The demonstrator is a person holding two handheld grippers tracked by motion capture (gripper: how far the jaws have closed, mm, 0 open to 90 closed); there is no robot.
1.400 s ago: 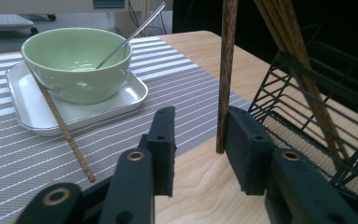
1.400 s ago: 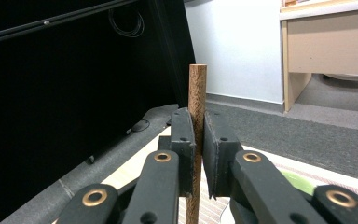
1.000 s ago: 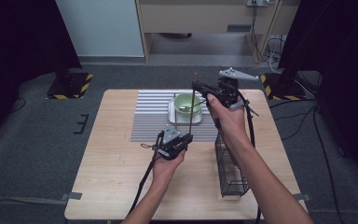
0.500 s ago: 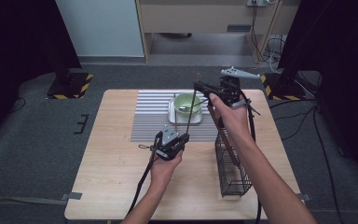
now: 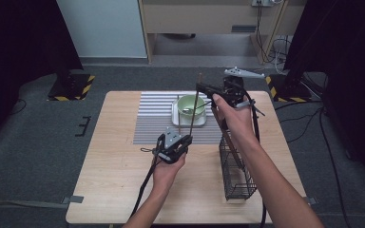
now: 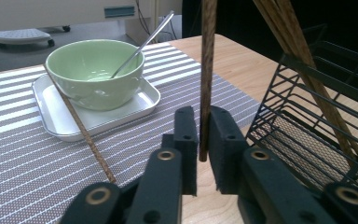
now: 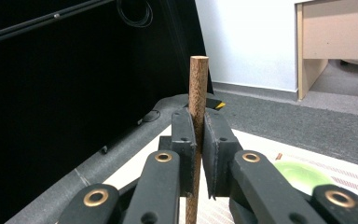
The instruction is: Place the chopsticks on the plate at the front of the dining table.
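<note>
Chopstick (image 5: 194, 105) is pinched at both ends: right gripper (image 5: 202, 87) clamps its top, left gripper (image 5: 186, 140) its bottom, upright above the table (image 5: 114, 166). Another one leans on the tray (image 6: 51, 112); more sit in the wire basket (image 5: 235, 175). Sorting looks barely halfway.

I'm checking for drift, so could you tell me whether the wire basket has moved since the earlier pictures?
No. The basket lies at the same spot right of the striped mat, near the table's right edge.
</note>
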